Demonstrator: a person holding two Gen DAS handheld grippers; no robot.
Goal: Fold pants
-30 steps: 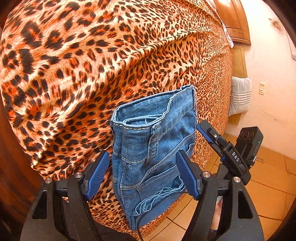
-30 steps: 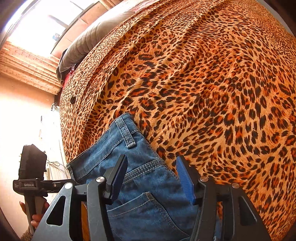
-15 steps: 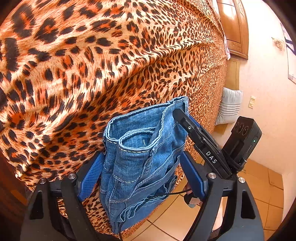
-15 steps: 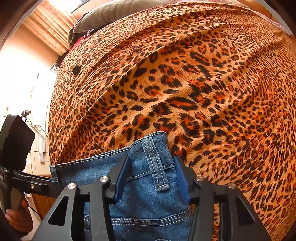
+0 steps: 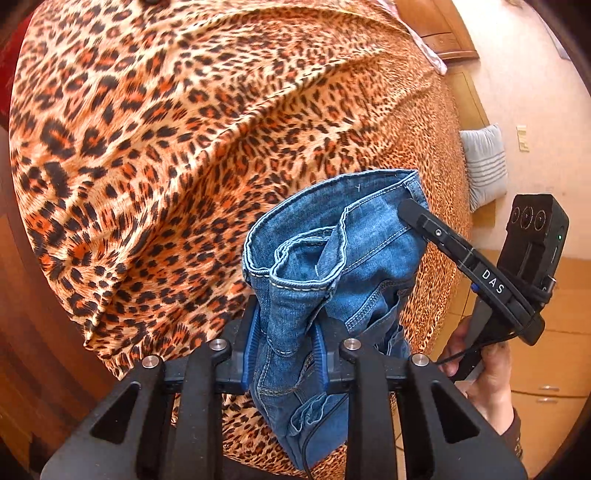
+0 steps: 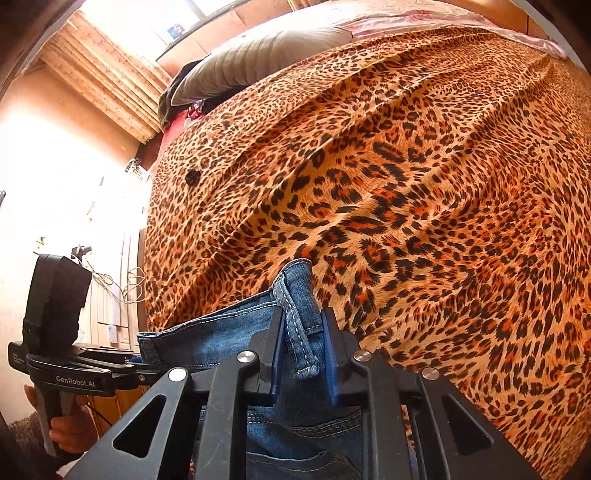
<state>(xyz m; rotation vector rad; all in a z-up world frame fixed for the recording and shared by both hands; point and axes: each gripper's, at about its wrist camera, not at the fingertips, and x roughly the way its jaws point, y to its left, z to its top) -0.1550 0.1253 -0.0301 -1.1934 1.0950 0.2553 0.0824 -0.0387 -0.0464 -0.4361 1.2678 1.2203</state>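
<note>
Blue denim pants (image 5: 332,273) hang at the near edge of a bed with a leopard-print cover (image 5: 166,147). My left gripper (image 5: 284,350) is shut on one corner of the waistband, the denim bunched between its blue pads. My right gripper (image 6: 303,354) is shut on the other waistband corner (image 6: 295,295), by a belt loop. The right gripper also shows in the left wrist view (image 5: 472,266), its finger against the waistband's far corner. The left gripper shows in the right wrist view (image 6: 74,369). The pant legs droop below, mostly hidden.
The leopard cover (image 6: 406,166) spreads wide ahead. A grey pillow (image 6: 258,62) lies at the head of the bed. A striped cushion (image 5: 484,162) leans by the wall, with a wooden cabinet (image 5: 439,29) and tiled floor (image 5: 554,387) to the right.
Both grippers have closed from open onto the waistband corners. The pants have lifted off the cover and the waistband now bunches up between the two grippers.
</note>
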